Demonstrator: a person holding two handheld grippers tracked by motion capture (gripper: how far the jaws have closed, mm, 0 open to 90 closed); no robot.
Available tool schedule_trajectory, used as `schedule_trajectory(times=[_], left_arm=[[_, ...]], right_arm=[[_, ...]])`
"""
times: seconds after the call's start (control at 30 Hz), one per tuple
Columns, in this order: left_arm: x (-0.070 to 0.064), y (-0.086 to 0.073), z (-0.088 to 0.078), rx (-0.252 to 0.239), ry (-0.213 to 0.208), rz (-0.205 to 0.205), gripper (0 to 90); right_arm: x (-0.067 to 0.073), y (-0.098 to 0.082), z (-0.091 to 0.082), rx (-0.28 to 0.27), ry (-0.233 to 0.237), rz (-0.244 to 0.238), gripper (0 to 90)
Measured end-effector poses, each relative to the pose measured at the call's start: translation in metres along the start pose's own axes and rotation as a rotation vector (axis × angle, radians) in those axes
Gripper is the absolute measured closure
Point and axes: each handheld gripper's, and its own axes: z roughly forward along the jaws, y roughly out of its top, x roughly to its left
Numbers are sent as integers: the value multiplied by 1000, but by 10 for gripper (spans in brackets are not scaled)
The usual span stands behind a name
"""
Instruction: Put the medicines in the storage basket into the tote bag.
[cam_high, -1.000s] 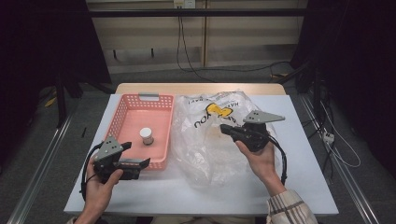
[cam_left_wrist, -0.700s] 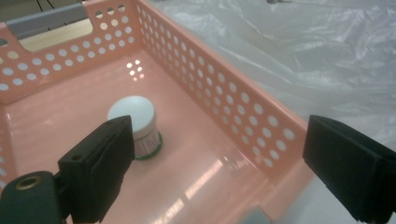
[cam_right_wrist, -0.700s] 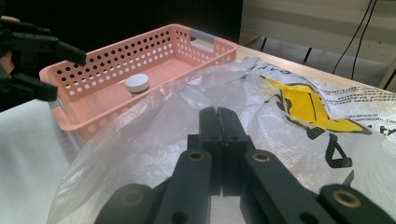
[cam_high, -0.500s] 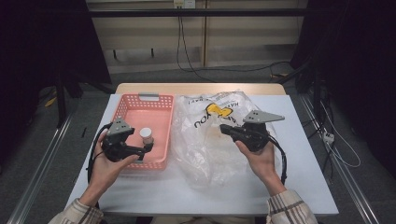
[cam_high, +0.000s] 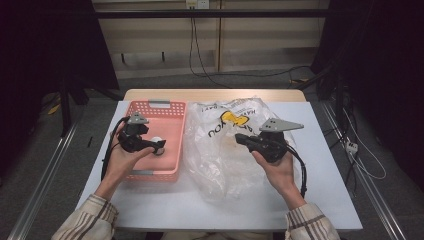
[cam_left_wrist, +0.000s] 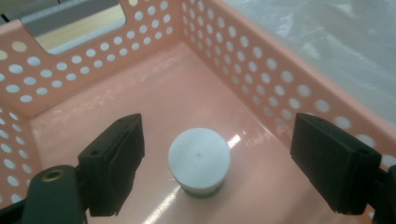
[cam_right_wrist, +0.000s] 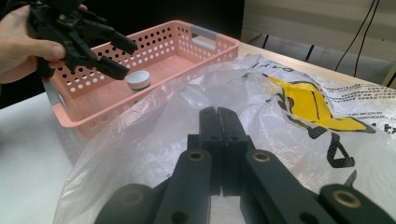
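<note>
Reaching into the pink basket (cam_high: 172, 131) with the left gripper (cam_left_wrist: 219, 161), going for the small white-capped jar (cam_left_wrist: 199, 161). Jaws are spread wide either side of the jar and have just been closing in a bit; the jar sits between them but neither pad touches it, so no grip yet.

Jar location: upright on the basket floor, about mid-basket, nearer the basket's right wall. The basket sits on the left half of the desk (cam_high: 320, 200), with its far end near the desk's back edge.

Right gripper (cam_right_wrist: 218, 122): jaws clenched flat together, pinching a fold of the clear plastic bag (cam_high: 225, 150), as far as I can tell from the right gripper view. The bag lies over the middle of the desk, its left edge just beside the basket's right wall.

How I'd do the grab:
- Centre the pads on the jar first. It looks closer to one pad, so a close now may shove it sideways.
- Drop so the pads meet the body below the cap, not the cap rim.
- Close slowly and square; the round wall can squirt out.
- Lift straight up and clear the basket wall before moving across.
- Keep the right hand steady on the bag.

Count:
- jars: 1
- baskets: 1
- bags: 1
- grippers: 2
</note>
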Motion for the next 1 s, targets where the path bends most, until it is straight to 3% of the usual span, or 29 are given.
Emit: schedule_trajectory(times=[0.03,0.23,0.37,0.4,0.63,0.7,0.73,0.8,1.0], left_arm=[[1,0,2,6,10,5,188],[6,1,16,49,-22,-2,246],[6,-3,25,108,-21,8,268],[6,-4,27,112,-23,-10,282],[7,-7,29,148,-25,17,376],[7,-7,30,181,-33,38,414],[6,-7,32,179,-37,47,414],[5,-8,32,182,-23,54,501],[6,-7,31,178,-33,54,508]], right_arm=[[0,0,0,0,0,0,900],[-1,-1,2,6,0,6,900],[-1,-2,2,9,1,4,900],[-1,-2,3,12,2,1,900],[-2,-3,3,14,1,4,900],[-2,-3,4,16,2,3,900],[-2,-3,4,16,2,3,900],[-1,-3,4,16,2,3,900],[-2,-4,4,16,1,2,900]])
